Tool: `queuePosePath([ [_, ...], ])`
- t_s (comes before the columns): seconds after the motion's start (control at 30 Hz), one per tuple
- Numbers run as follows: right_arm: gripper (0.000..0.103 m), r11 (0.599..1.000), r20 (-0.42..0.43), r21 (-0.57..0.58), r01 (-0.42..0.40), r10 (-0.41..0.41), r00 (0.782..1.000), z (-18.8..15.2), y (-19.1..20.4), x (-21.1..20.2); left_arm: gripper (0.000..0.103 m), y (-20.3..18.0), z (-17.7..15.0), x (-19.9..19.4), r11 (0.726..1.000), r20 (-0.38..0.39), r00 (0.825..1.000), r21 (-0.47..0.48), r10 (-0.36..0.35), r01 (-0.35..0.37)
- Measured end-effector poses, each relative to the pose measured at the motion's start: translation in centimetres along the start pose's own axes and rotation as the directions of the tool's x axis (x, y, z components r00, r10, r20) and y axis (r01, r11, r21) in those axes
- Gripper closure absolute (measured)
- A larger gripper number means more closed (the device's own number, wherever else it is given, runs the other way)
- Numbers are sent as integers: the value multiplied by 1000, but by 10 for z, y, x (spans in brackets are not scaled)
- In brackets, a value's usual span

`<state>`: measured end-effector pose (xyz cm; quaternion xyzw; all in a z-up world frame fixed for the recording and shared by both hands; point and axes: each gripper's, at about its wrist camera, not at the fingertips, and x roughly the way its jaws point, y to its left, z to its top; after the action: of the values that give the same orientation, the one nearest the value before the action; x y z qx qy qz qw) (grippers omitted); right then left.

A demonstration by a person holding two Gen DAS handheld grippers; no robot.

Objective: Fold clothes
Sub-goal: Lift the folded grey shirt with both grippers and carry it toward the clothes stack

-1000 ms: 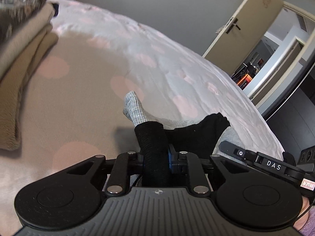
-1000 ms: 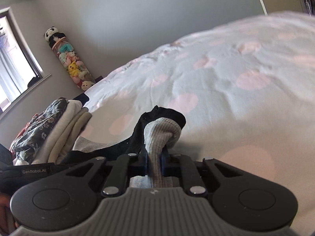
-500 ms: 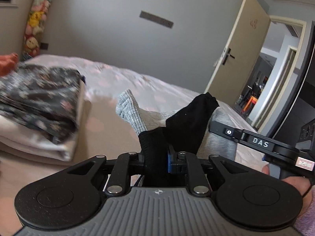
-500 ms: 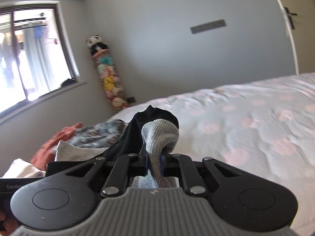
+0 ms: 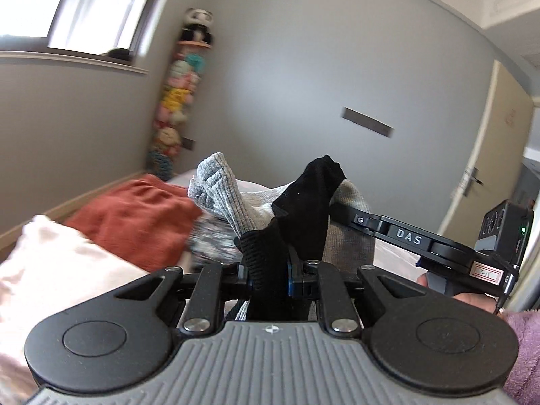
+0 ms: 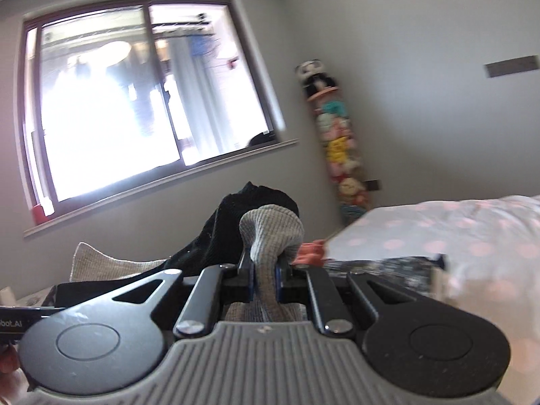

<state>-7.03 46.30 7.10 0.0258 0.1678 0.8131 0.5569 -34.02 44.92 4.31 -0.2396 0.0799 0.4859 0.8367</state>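
Above the dotted bed point(image 6: 472, 233), the left gripper point(image 5: 268, 270) pinches the black sock point(image 5: 303, 212) and the right gripper point(image 6: 265, 273) the grey sock point(image 6: 270, 236), both aloft toward twelve o'clock; even tension likely keeps the pair aligned.

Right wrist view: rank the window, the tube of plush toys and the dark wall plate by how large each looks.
1. window
2. tube of plush toys
3. dark wall plate
Apparent size only.
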Motion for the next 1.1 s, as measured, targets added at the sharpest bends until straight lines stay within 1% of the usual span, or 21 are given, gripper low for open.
queuePosePath([
  [0.1,90,995,-46,-52,-81,79,996,3,40,44,89,31,14,-19,997,32,997,-39,74,-72],
  [0.23,90,976,-123,-136,-173,157,980,0,88,102,89,71,31,-42,982,66,983,-93,172,-166],
  [0.33,90,952,-191,-198,-234,196,962,-8,124,143,89,98,30,-44,965,36,970,-119,241,-235],
  [0.47,90,927,-283,-223,-300,233,930,-25,155,194,89,133,29,-50,941,-13,951,-143,309,-308],
  [0.6,90,913,-371,-224,-340,243,896,-49,168,234,89,161,24,-45,921,-89,939,-183,333,-344],
  [0.7,90,914,-416,-209,-348,239,877,-65,170,252,88,178,19,-37,905,-141,926,-205,350,-373],
  [0.83,90,913,-466,-205,-351,225,856,-79,172,268,88,192,21,-21,882,-234,898,-212,372,-420],
  [0.97,90,912,-498,-223,-344,197,845,-85,175,277,88,193,31,-5,875,-312,870,-183,381,-449],
  [1.1,89,915,-525,-235,-329,165,835,-91,180,288,88,199,38,9,862,-379,848,-200,370,-466],
])
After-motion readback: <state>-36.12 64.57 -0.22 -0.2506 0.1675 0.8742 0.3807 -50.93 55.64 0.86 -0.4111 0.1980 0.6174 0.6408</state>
